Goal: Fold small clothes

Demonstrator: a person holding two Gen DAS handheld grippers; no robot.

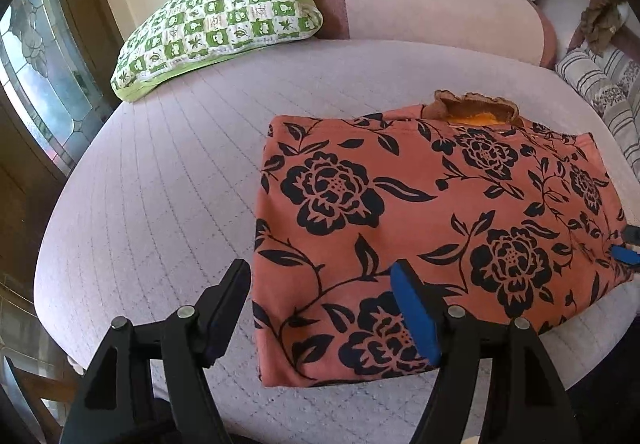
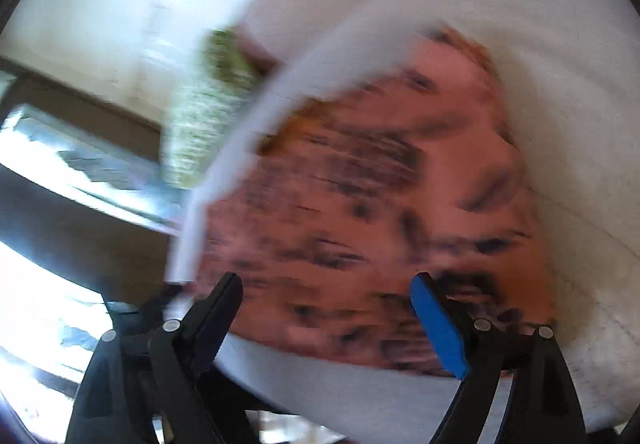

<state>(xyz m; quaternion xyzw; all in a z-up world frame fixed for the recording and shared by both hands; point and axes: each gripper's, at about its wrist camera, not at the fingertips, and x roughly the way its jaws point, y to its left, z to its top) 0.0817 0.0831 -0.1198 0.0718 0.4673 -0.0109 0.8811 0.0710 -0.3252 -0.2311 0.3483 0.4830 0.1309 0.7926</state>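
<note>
Far left a window (image 1: pixel 36 84), then a green checked pillow (image 1: pixel 224 24) against a pink bolster (image 1: pixel 432 16), striped bedding (image 1: pixel 600 84) far right. The folded floral garment (image 1: pixel 420 180) lies flat on the bed (image 1: pixel 160 184). Left gripper (image 1: pixel 324 280) spread, empty, above its near-left corner; right gripper (image 2: pixel 328 292) spread too, view blurred.
</note>
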